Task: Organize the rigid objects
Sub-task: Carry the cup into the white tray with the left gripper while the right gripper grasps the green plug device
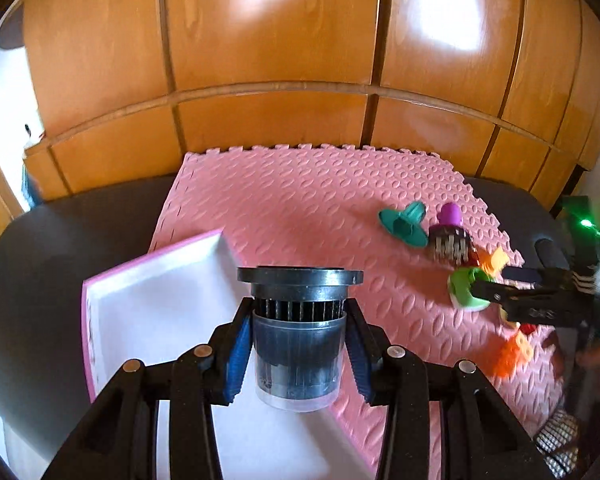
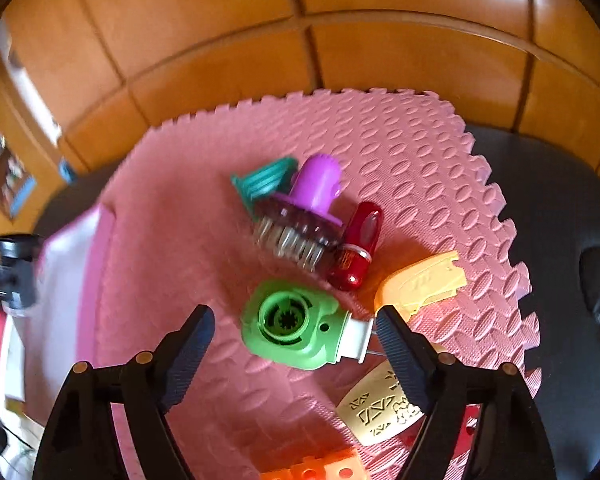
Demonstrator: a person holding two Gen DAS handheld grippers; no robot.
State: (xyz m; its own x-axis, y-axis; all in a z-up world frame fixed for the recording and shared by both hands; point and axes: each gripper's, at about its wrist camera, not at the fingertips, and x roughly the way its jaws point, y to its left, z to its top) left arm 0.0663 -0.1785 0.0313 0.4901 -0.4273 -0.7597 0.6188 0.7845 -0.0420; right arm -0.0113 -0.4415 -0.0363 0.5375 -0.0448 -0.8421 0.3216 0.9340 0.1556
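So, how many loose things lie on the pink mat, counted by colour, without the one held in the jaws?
Teal: 1, a ribbed piece
Purple: 1, a brush
Red: 1, a capsule-shaped case
Green: 1, a housing
Yellow-orange: 1, a flat piece
Cream: 1, a patterned piece
Orange: 1, a block
Total: 7

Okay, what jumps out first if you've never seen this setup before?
The left gripper clamps a dark slotted canister above a white tray. To the right on the pink foam mat, the open right gripper hovers over a green plug-in device among bright plastic pieces.
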